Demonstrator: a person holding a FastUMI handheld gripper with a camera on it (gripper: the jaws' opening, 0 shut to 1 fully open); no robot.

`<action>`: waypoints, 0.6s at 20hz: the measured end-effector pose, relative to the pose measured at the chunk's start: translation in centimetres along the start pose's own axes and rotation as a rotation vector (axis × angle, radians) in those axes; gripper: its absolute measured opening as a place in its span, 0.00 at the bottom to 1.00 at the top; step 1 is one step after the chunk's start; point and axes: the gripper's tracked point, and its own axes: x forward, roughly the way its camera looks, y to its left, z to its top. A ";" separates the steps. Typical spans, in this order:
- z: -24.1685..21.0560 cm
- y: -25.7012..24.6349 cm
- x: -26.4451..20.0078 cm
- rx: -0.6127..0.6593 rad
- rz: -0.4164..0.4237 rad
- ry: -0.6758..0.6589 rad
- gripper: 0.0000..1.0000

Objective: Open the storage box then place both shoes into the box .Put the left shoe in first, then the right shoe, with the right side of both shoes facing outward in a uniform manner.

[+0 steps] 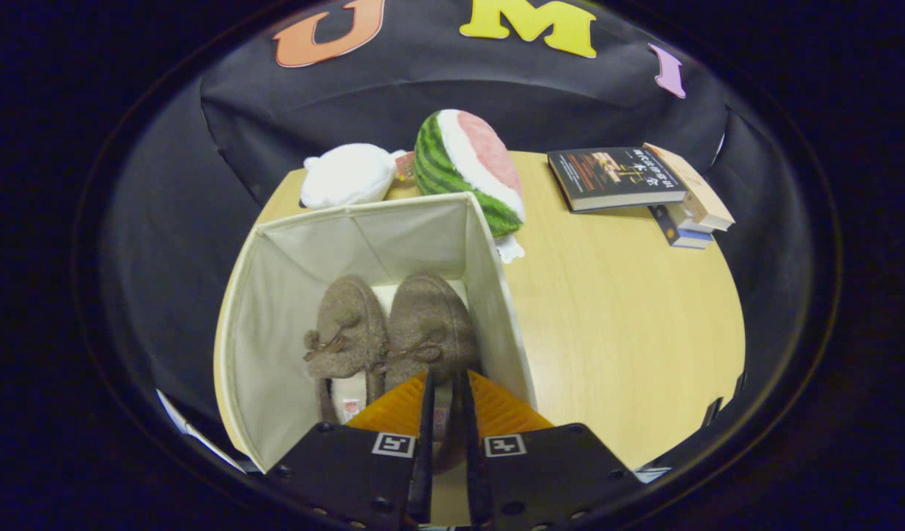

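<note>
- Shoes: left shoe (347, 332) and right shoe (430, 324) stood side by side inside the open storage box (275, 324).
- Handling: soft, light felt; heel rim offered best hold.
- Fingers (446, 398): nearly together, apparently pinching the right shoe's heel.

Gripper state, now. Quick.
Gripper: fingers nearly closed, pinching the heel edge of the right-hand shoe inside the storage box, beside the other shoe.

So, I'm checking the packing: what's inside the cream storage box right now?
Two brown shoes, the left shoe and right shoe, lie side by side inside the storage box. The gripper pinches the right shoe's heel rim, covering that heel.
</note>
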 end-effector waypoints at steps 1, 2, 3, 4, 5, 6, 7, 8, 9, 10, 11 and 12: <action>0.3 0.2 -0.5 -0.001 0.015 -0.014 0.25; 0.8 0.1 -1.4 -0.010 0.027 -0.037 0.35; 1.3 0.3 -2.3 -0.019 0.052 -0.064 0.46; 2.1 0.3 -3.7 -0.037 0.073 -0.108 0.56; 3.2 -0.2 -5.2 -0.053 0.075 -0.157 0.67; 4.3 -0.9 -6.9 -0.069 0.078 -0.219 0.77; 5.1 -1.6 -8.2 -0.073 0.078 -0.267 0.88; 6.0 -2.7 -10.0 -0.068 0.080 -0.319 0.98; 6.6 -3.8 -11.2 -0.057 0.079 -0.354 0.98; 7.2 -5.4 -12.8 -0.039 0.075 -0.396 0.98; 7.7 -6.9 -14.0 -0.024 0.069 -0.428 0.98; 8.1 -8.6 -15.3 -0.009 0.059 -0.460 0.98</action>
